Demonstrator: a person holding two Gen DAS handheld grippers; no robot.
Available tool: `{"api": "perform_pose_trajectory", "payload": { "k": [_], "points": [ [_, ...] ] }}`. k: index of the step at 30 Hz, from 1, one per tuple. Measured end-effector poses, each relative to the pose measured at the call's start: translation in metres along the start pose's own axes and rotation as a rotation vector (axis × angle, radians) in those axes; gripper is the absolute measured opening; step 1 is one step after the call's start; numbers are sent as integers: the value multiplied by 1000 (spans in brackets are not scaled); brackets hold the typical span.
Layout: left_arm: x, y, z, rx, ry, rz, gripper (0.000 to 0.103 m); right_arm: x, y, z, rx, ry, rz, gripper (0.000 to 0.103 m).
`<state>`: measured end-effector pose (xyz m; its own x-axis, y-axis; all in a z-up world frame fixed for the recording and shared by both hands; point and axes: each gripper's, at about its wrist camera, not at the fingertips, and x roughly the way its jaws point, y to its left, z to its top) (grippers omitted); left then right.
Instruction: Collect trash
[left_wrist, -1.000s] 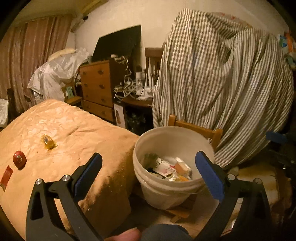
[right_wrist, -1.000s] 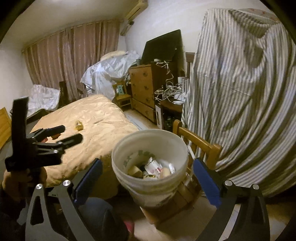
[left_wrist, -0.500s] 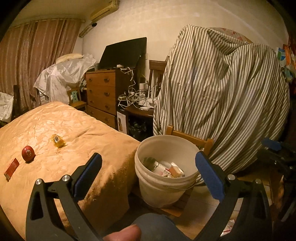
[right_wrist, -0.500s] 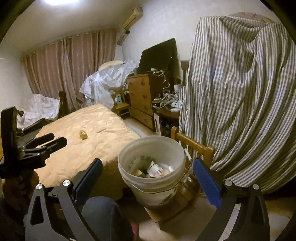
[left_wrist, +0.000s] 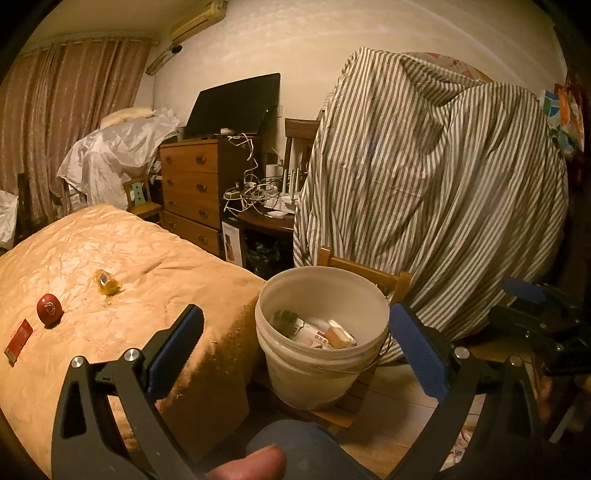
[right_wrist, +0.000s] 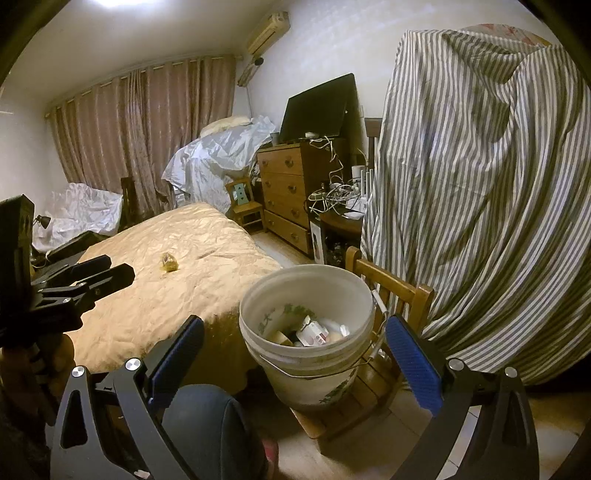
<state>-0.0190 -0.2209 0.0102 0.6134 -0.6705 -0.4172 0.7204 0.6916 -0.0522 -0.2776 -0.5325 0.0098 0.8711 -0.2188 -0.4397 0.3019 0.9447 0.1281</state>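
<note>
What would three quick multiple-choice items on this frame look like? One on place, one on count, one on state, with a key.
1. Where does the white bucket stand?
A. on the bed
B. on a small wooden chair beside the bed
C. on top of the dresser

2. How many loose items lie on the bedspread in the left wrist view?
A. one
B. three
C. five

3. What is the state of the left hand-held gripper?
A. open and empty
B. shut on a wrapper
C. shut on the bucket rim

Key: 1 B, the wooden chair shows under and behind the bucket, next to the bed corner. 2 B, a yellow wrapper, a red round item and a red flat packet lie there. 3 A, its blue pads stand wide apart with nothing between them; the right hand-held gripper looks the same.
</note>
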Motion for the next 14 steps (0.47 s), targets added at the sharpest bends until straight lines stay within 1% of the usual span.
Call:
{"api": "perform_pose_trajectory", "payload": {
  "k": [5,14],
  "points": [
    [-1,1,1,-11,-2,-19,97,0,0,-1,0,0,0,98],
    [4,0,2,1,18,12,97,2,1,-3,-3,3,3,98]
  ]
}}
